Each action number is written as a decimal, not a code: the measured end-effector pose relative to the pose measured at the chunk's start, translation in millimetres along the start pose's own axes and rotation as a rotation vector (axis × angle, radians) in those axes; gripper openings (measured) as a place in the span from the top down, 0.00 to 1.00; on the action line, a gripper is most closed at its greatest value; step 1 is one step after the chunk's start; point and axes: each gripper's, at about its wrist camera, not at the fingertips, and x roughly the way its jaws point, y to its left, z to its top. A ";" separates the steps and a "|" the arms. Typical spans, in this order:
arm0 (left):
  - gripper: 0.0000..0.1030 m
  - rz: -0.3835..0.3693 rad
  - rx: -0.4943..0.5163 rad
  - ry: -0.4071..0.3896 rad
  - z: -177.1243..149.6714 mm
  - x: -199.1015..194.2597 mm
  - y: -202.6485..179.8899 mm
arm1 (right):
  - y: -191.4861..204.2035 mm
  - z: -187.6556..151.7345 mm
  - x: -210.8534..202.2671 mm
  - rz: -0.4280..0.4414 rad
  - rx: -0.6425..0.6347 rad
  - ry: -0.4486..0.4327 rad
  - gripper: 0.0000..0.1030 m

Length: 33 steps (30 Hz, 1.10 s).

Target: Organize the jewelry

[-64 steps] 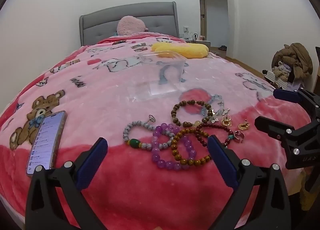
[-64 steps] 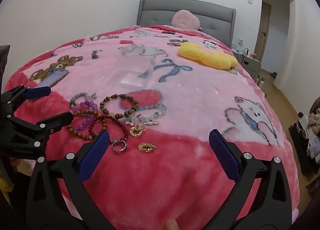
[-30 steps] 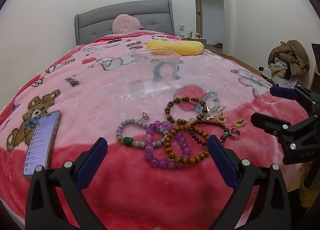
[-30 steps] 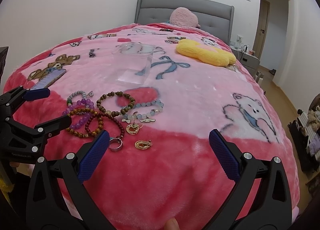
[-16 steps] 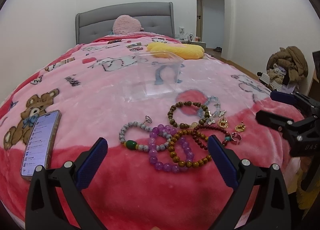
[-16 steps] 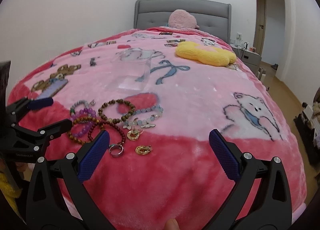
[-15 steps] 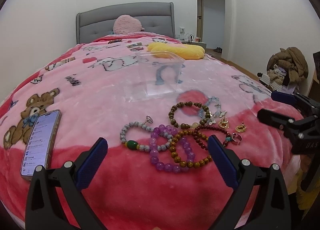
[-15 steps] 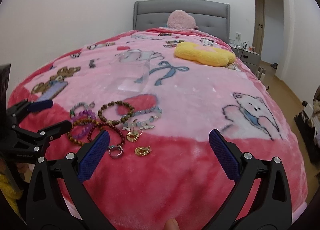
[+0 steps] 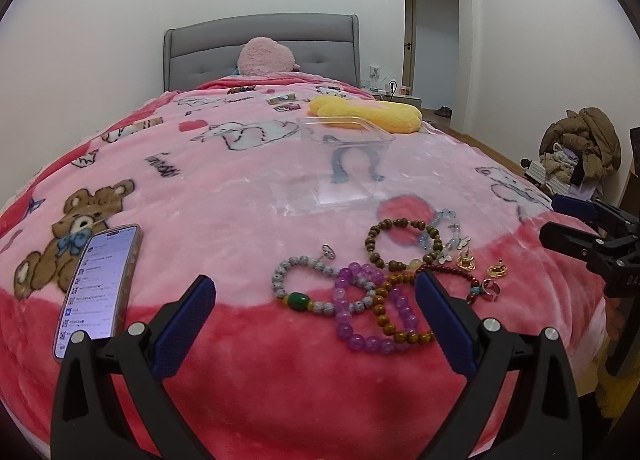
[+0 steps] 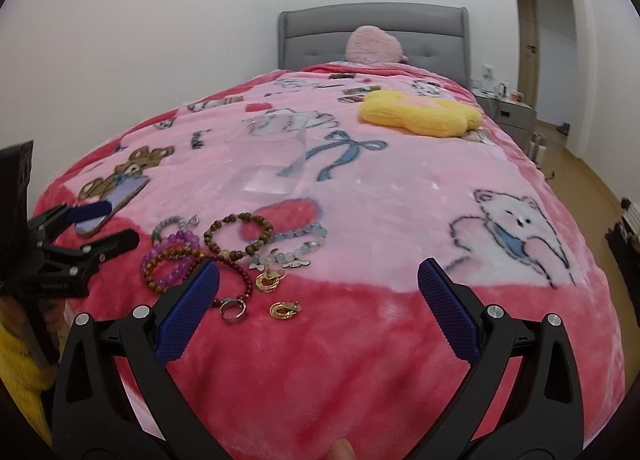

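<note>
A cluster of jewelry lies on the pink blanket (image 9: 240,188) near the bed's foot: a grey bead bracelet (image 9: 298,296), a purple bracelet (image 9: 352,316), a brown wooden bracelet (image 9: 374,236), a pale blue bracelet (image 9: 444,228), gold earrings (image 9: 497,270) and a ring (image 9: 490,290). Beyond them stands an empty clear plastic box (image 9: 348,156). My left gripper (image 9: 314,282) hovers open just short of the bracelets. My right gripper (image 10: 318,268) is open too, with the ring (image 10: 233,308) and a gold earring (image 10: 284,309) in front of its left finger. Neither gripper holds anything.
A lit phone (image 9: 98,284) lies on the blanket to the left of the jewelry. A yellow cushion (image 9: 368,114) sits behind the box and a pink plush (image 9: 266,56) rests against the grey headboard (image 9: 260,36). A pile of clothes (image 9: 580,148) is on the floor at right.
The left wrist view has drifted a little, so the jewelry sits slightly further right in it. Both grippers stay open and no piece has moved.
</note>
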 end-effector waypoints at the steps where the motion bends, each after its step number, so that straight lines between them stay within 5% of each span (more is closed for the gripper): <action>1: 0.05 -0.005 0.000 0.000 -0.3 -0.2 1.2 | -0.3 -0.4 1.3 0.004 -0.006 0.003 0.22; 7: 0.17 -0.047 0.003 0.026 -6.2 -3.4 7.7 | -3.1 -6.5 13.2 0.034 -0.035 0.062 0.48; 15: 0.26 -0.081 0.069 0.082 -18.7 4.7 -14.4 | -1.0 -15.1 19.5 0.059 -0.082 0.103 0.67; 24: 0.53 -0.121 0.055 0.090 -18.0 13.8 -31.8 | 5.7 -19.1 24.9 0.070 -0.114 0.122 0.74; 33: 0.63 -0.126 0.017 0.104 -14.4 20.9 -31.0 | 12.7 -24.2 34.5 0.073 -0.133 0.153 0.75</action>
